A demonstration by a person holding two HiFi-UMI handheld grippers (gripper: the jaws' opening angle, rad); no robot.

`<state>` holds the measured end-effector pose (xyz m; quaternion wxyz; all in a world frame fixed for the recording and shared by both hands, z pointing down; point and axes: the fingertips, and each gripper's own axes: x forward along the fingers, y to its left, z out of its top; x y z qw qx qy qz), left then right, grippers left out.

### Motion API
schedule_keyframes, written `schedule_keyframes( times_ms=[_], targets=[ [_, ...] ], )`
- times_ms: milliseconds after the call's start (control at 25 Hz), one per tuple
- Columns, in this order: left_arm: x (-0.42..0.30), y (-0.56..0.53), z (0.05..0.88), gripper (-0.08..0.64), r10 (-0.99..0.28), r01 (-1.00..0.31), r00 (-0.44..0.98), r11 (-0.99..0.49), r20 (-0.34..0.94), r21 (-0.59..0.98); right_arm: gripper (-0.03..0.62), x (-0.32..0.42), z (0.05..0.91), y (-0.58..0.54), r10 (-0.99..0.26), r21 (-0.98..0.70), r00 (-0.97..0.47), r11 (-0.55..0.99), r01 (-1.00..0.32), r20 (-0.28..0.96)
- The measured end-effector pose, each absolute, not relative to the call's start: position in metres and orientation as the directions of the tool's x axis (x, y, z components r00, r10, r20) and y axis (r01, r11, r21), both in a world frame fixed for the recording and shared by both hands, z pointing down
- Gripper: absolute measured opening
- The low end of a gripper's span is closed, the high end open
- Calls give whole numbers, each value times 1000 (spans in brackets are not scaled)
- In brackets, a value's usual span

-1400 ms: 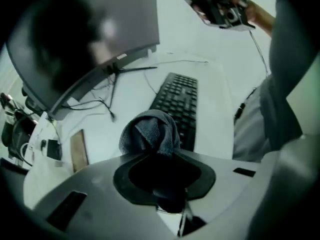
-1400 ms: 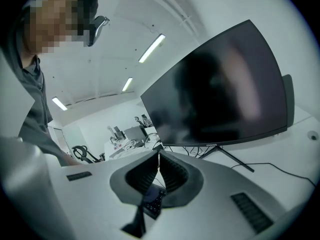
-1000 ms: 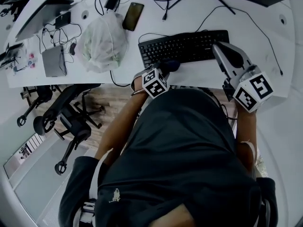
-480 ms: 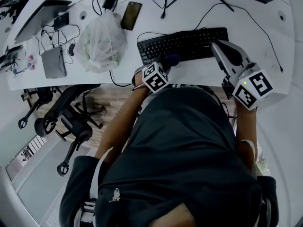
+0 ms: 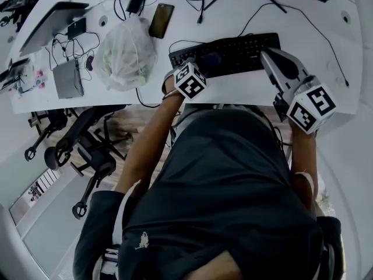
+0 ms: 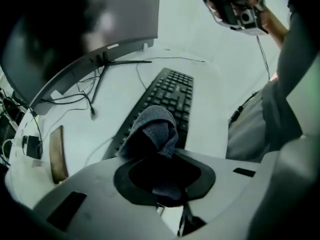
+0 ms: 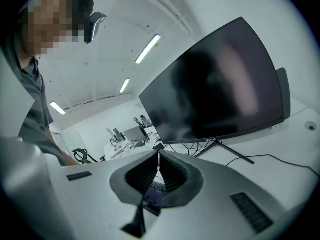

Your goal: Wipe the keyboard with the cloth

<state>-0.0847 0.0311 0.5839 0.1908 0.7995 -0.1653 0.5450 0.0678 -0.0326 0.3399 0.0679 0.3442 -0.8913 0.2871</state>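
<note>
A black keyboard lies across the white desk, also seen lengthwise as the keyboard in the left gripper view. My left gripper is shut on a dark blue-grey cloth, and the cloth rests over the keyboard's left end. My right gripper hovers at the keyboard's right end with its jaws shut and nothing between them; in its own view the right gripper tilts up toward the monitor.
A white plastic bag, a phone, a laptop, a small grey box and cables lie on the desk's left part. The monitor stand stands behind the keyboard. Office chairs are below the desk edge.
My left gripper has moved forward from the desk's near edge, carrying the cloth onto the keyboard's left end. The right gripper has barely moved.
</note>
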Motion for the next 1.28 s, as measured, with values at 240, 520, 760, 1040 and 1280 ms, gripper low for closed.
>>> schedule_keyframes(
  times_ms=[240,520,760,1040,1280],
  targets=[
    [-64,87,586,61,16,-385,373,-907,928,171,11,77,344,-30,-578,-463,-743,586,-666,337],
    [-67,0,577,61,-148,-449,358,-893,922,32,11,67,347,-19,-560,-466,-754,595,-655,343],
    [-49,104,592,60,41,-356,384,-915,923,189,11,74,353,-8,-567,-472,-745,579,-665,352],
    [-37,-1,570,60,-161,-418,393,-908,905,20,11,78,352,-1,-576,-465,-734,572,-676,358],
    [-27,86,591,58,30,-330,389,-929,921,169,11,81,359,14,-584,-479,-726,551,-683,364]
  ],
)
